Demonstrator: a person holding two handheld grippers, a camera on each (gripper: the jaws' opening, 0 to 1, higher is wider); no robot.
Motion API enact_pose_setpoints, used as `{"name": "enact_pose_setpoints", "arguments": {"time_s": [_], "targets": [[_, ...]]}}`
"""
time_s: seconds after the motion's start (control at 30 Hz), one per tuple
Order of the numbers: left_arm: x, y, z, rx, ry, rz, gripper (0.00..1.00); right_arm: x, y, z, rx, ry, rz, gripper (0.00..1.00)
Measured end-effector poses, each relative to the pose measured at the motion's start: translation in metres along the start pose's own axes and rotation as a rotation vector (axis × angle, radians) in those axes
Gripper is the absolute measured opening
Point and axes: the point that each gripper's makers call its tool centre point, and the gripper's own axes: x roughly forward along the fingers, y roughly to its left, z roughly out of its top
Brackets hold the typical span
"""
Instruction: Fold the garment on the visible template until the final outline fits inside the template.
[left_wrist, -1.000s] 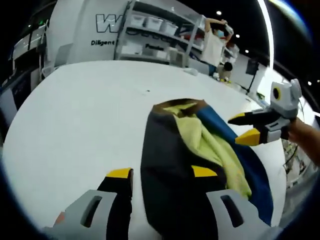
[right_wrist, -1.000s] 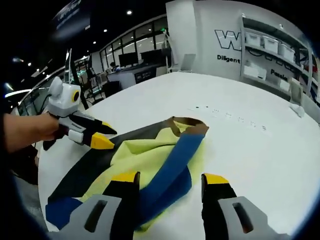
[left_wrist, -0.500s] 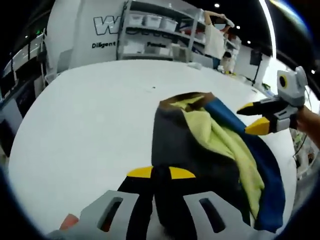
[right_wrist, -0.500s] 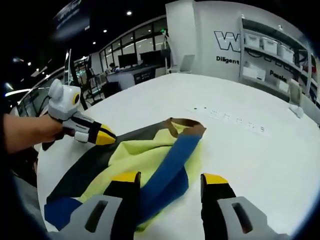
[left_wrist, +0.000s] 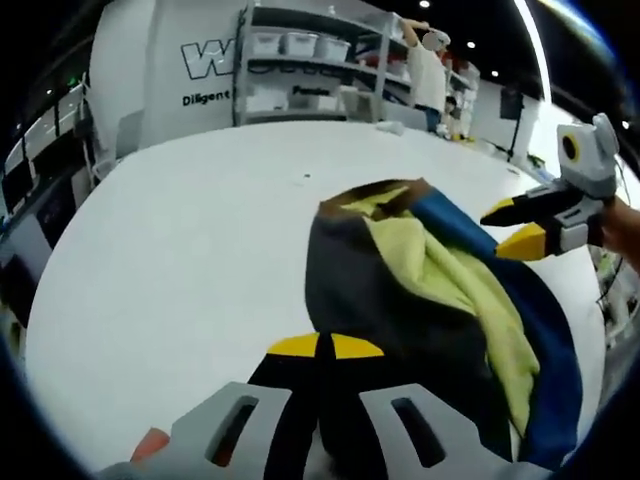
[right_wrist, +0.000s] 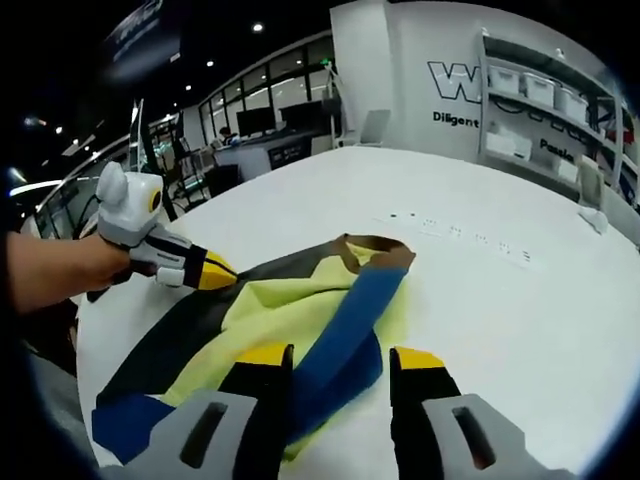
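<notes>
Garment (left_wrist: 420, 300) lies crumpled on the white table (left_wrist: 180, 230), dark grey, yellow and blue panels, brown collar toward the far side. My left tongs (left_wrist: 325, 346) are clamped on its dark near edge, yellow tips together. My right tongs (right_wrist: 335, 356) are apart, straddling the blue strip just above the fabric, not gripping it. In the right gripper view my left tongs sit at the garment's left edge. Shelves (left_wrist: 300, 60) with bins stand behind the table.

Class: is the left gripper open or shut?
Shut: the left gripper has its yellow tips together, clamped on the garment's dark edge.
</notes>
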Motion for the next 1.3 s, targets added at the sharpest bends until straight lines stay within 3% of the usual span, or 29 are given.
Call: {"name": "enact_pose_setpoints", "arguments": {"time_s": [0.1, 0.33, 0.57, 0.8, 1.3], "targets": [[0.000, -0.001, 0.000, -0.001, 0.000, -0.004, 0.00, 0.000, 0.004, -0.002, 0.012, 0.008, 0.017, 0.21], [0.001, -0.001, -0.001, -0.001, 0.003, -0.006, 0.00, 0.002, 0.010, -0.008, 0.063, 0.035, 0.036, 0.14], [0.002, 0.000, 0.000, 0.001, 0.006, -0.005, 0.00, 0.002, 0.013, -0.005, 0.034, 0.028, 0.043, 0.00], [0.002, -0.001, 0.000, 0.006, 0.009, -0.003, 0.00, 0.000, 0.010, -0.003, -0.013, 0.026, 0.037, 0.00], [0.001, -0.001, -0.001, 0.028, 0.019, -0.003, 0.00, -0.014, -0.030, -0.007, -0.026, 0.051, -0.022, 0.00]]}}
